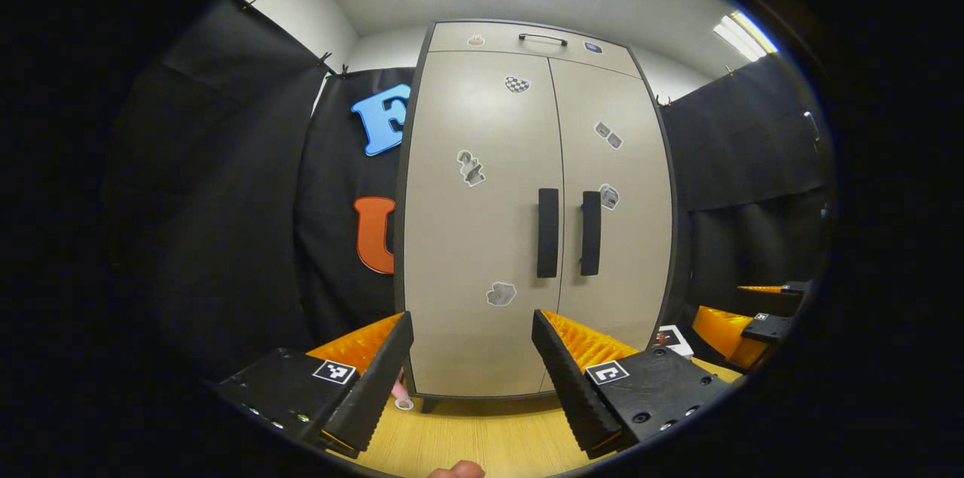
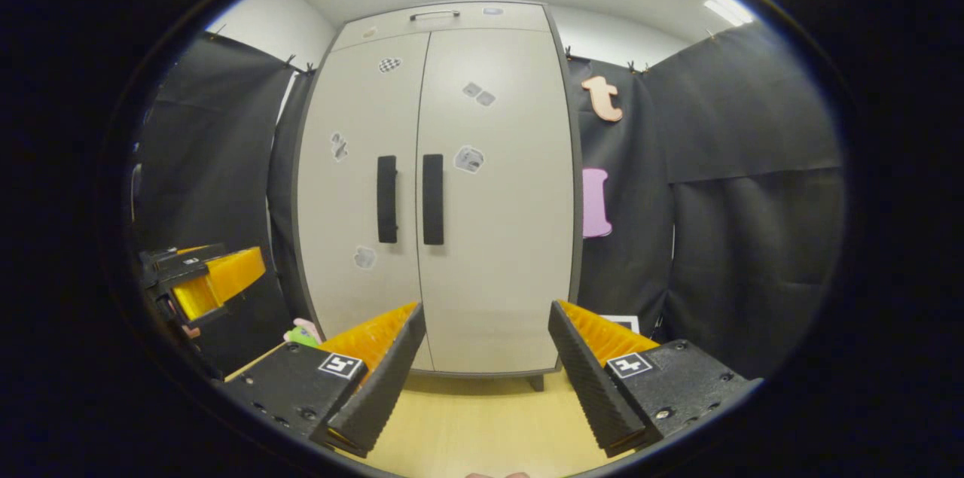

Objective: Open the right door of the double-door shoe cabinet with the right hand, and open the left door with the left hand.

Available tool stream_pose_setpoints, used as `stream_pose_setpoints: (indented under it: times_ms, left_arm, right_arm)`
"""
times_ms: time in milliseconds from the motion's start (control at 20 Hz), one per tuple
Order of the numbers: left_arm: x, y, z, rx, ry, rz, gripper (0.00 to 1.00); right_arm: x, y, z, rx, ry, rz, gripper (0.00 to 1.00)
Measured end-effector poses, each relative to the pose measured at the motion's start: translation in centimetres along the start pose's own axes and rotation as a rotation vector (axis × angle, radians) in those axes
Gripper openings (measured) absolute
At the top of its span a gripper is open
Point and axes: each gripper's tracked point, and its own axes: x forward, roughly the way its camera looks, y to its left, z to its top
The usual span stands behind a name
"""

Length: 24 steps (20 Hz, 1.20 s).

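A tall beige shoe cabinet (image 1: 482, 327) (image 2: 497, 297) stands ahead with both doors shut. Two dark vertical handles sit side by side at the middle seam: the left door's handle (image 1: 547, 232) (image 2: 386, 199) and the right door's handle (image 1: 590, 232) (image 2: 432, 199). My left gripper (image 1: 473, 324) is open, held low before the left door and well short of it. My right gripper (image 2: 486, 312) is open too, low before the right door. Each gripper also appears off to the side in the other's view: the right gripper (image 1: 742, 327) and the left gripper (image 2: 203, 275).
The cabinet rests on short feet on a light wooden surface (image 1: 482, 440) (image 2: 482, 418). Above the doors is a drawer with a thin handle (image 1: 542, 38). A small pink item and a white ring (image 1: 403, 403) lie by the cabinet's left foot; a white card (image 1: 672, 339) lies at its right.
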Motion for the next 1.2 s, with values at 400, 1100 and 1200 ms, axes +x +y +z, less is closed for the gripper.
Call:
stream_pose_setpoints:
  times_ms: [400,1100,1200]
  left_arm:
    - [-0.6,-0.6,-0.3,-0.010,0.015,-0.032,0.95]
    - [-2.5,2.0,-1.9,0.000,0.055,0.015,0.95]
    - [-2.4,2.3,-2.0,-0.015,0.059,0.026,0.95]
  right_arm:
    - [6.8,1.0,5.0,0.027,-0.065,0.030,1.00]
    - [18.9,5.0,9.2,-0.006,-0.010,0.066,0.95]
    - [18.7,5.0,9.2,-0.019,-0.009,0.054,0.96]
